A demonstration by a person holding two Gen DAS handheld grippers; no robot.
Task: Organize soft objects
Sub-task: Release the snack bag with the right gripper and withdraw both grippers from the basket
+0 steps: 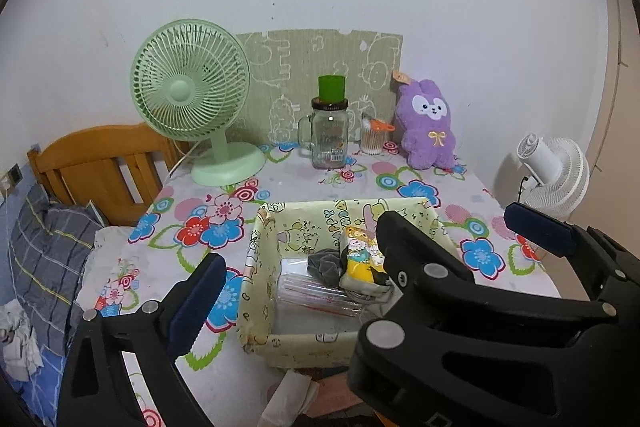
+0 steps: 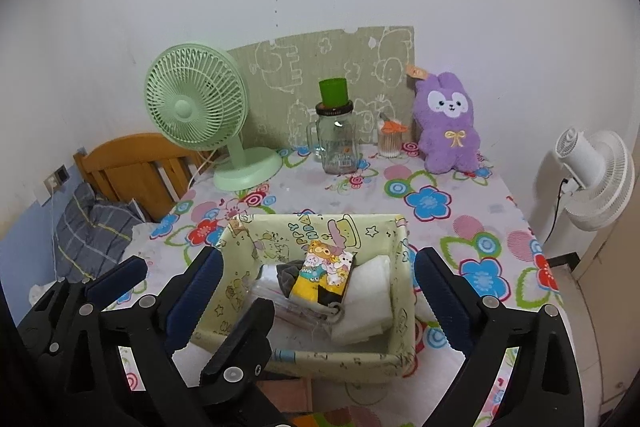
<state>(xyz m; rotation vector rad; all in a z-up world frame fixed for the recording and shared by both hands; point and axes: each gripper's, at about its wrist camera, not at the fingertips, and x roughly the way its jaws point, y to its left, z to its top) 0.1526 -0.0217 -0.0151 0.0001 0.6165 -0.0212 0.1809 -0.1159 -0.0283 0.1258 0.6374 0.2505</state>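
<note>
A pale yellow cartoon-print fabric box [image 1: 256, 259] [image 2: 236, 279] stands on the flowered table near its front edge. It holds a yellow cartoon tissue pack [image 1: 362, 257] [image 2: 324, 273], a grey cloth [image 1: 324, 265], a clear plastic packet [image 1: 316, 295] and a white pad [image 2: 368, 291]. A purple plush rabbit [image 1: 428, 125] [image 2: 450, 125] sits upright at the back right by the wall. My left gripper [image 1: 296, 301] is open and empty, in front of the box. My right gripper [image 2: 318, 301] is open and empty, its jaws either side of the box. The right gripper also shows in the left wrist view [image 1: 460, 227].
A green desk fan [image 1: 192, 99] [image 2: 200, 111] stands at the back left. A glass jar mug with a green cup on top [image 1: 330, 135] [image 2: 338, 139] and a cotton swab jar [image 1: 372, 137] stand at the back. A white fan [image 2: 592, 179] and a wooden headboard [image 1: 104, 167] flank the table.
</note>
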